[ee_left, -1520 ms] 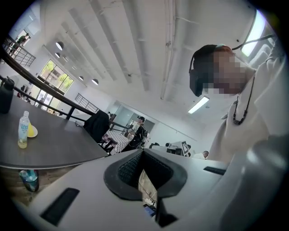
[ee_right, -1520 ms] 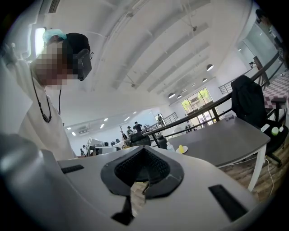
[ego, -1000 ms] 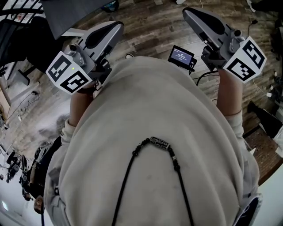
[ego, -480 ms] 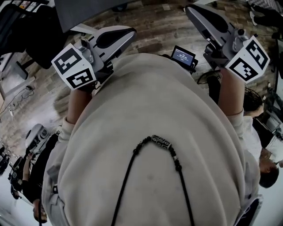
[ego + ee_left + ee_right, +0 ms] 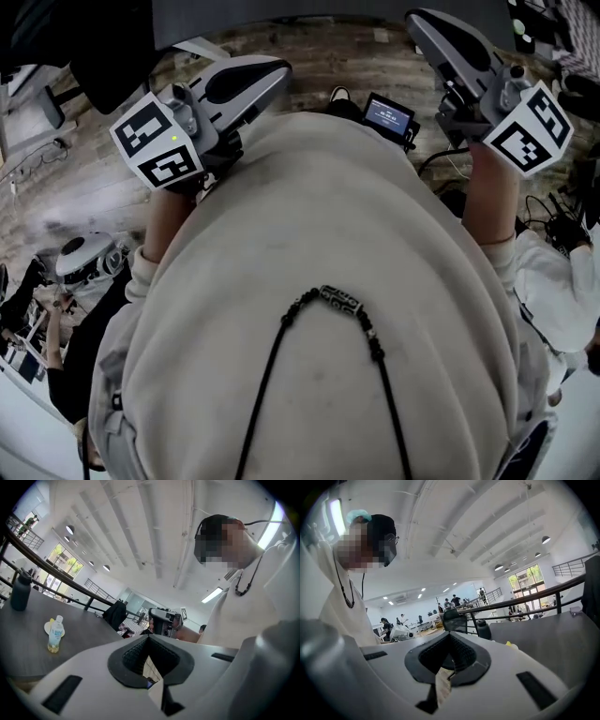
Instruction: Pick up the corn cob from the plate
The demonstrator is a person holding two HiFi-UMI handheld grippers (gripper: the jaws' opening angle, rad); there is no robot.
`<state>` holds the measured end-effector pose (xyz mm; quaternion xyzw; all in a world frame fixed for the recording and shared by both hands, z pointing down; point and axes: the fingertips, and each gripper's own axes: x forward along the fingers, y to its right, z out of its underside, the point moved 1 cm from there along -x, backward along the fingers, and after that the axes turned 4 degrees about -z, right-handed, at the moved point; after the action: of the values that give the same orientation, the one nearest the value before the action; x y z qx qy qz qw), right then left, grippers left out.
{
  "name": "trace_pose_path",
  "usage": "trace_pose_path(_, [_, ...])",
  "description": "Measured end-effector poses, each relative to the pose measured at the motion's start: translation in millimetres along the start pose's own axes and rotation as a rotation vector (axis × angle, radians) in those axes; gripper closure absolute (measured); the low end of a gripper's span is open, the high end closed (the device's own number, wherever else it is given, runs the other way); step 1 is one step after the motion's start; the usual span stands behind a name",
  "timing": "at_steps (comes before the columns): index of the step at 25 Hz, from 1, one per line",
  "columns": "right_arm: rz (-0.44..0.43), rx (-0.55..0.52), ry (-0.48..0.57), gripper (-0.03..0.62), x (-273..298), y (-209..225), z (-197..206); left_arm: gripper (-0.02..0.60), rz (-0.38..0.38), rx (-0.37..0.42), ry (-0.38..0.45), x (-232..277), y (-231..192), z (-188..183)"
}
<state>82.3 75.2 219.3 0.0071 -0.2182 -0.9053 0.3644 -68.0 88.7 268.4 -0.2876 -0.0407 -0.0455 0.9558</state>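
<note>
Approach phase: left gripper (image 5: 277, 71) and right gripper (image 5: 419, 20) are both pressed together and empty at chest height. Over the last second the dark table (image 5: 281, 7) has spread across the view's top. The corn cob, apparently the yellow piece (image 5: 47, 626) behind the bottle (image 5: 55, 637), lies well apart

The left tongs (image 5: 279, 70) now sit a little further over toward the right tongs (image 5: 417, 19), and the wood floor (image 5: 328, 56) lies shifted beneath both. A round white machine (image 5: 80, 258) now shows below the left tongs (a white sleeve (image 5: 553, 291) below the right).
</note>
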Motion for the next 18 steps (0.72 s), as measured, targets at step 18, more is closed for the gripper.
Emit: trace_pose_path(18, [-0.147,0.055,0.016,0.577,-18.7,18.8,16.5,0.580,-0.141,-0.007,0.011,23.9,30.1,15.9])
